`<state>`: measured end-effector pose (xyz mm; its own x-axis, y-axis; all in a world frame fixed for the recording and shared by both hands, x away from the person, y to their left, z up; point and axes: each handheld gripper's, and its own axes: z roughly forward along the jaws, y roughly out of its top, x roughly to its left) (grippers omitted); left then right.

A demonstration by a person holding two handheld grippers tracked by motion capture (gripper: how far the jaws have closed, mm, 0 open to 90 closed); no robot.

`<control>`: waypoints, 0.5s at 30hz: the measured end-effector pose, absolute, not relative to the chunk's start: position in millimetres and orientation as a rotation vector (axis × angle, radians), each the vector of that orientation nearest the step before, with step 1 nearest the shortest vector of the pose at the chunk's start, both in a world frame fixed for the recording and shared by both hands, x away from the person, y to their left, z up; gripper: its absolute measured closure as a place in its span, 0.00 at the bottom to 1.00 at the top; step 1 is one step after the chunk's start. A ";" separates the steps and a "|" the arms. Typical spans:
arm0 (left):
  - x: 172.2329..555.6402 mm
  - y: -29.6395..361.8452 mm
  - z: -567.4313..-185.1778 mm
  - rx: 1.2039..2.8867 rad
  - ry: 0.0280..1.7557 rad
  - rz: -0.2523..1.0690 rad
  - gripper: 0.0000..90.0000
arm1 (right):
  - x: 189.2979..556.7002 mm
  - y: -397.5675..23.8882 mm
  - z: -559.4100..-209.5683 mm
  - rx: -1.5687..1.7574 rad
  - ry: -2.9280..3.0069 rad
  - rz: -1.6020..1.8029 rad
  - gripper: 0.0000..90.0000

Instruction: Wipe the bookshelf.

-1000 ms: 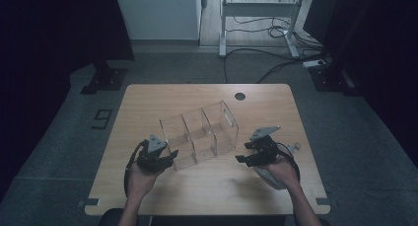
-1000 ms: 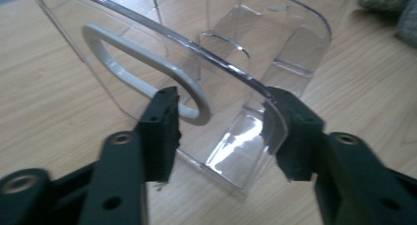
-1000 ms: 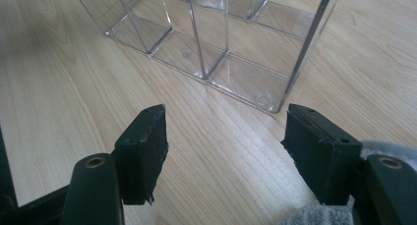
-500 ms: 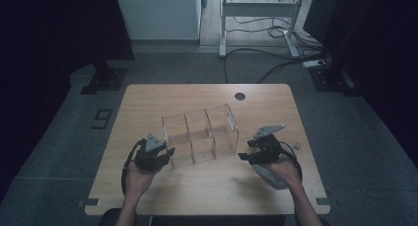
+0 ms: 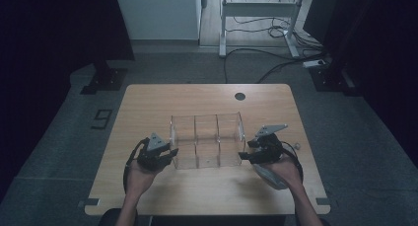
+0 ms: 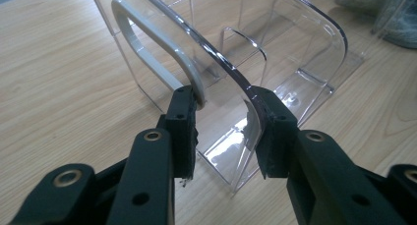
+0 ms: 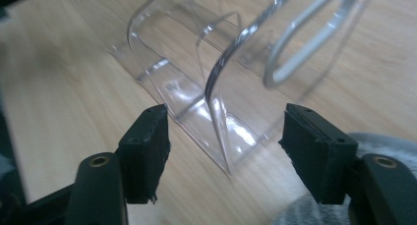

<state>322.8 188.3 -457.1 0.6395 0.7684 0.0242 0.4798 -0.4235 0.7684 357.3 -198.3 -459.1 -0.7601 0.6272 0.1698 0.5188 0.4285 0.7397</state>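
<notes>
- Your two hands enter at the bottom edge of the high view, one gripper in each.
- Your left gripper [image 5: 165, 156], lower left of centre, has just been closing; in its own view the jaws pinch the organizer's [image 5: 207, 139] end wall and the lower end of the grey handle [image 6: 155, 50] there.
- Your right gripper [image 5: 246, 154], lower right of centre, stands open; in its own view its jaws straddle the other end wall without touching it.
- One clear organizer sits mid-frame on one table [image 5: 162, 97], three compartments across.
- One dark round hole [image 5: 240, 96] lies near the table's far edge.
</notes>
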 end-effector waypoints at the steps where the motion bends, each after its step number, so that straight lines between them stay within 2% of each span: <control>1: 323.2 187.7 -457.4 2.098 0.965 0.482 0.72 | 357.9 -199.2 -458.9 1.041 2.554 1.252 0.36; 6: 325.5 189.0 -458.5 2.086 0.955 0.437 0.71 | 357.1 -199.7 -457.2 1.049 2.570 1.267 0.30; 8: 323.2 190.9 -458.2 2.083 0.949 0.406 0.68 | 357.3 -199.2 -458.0 1.061 2.571 1.262 0.31; 9: 321.5 191.8 -457.8 2.084 0.942 0.401 0.65 | 357.2 -198.4 -458.7 1.046 2.562 1.236 0.34; 12: 316.3 195.8 -456.6 2.085 0.924 0.372 0.62 | 355.8 -197.4 -459.1 1.025 2.556 1.169 0.39; 15: 316.8 197.3 -458.6 2.099 0.923 0.370 0.69 | 354.3 -196.7 -459.6 1.018 2.568 1.167 0.47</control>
<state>316.8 197.3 -458.6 0.6916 0.7207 -0.0476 0.4876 -0.4173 0.7669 354.3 -196.7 -459.6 -0.7605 0.6338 0.1408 0.5230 0.4695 0.7114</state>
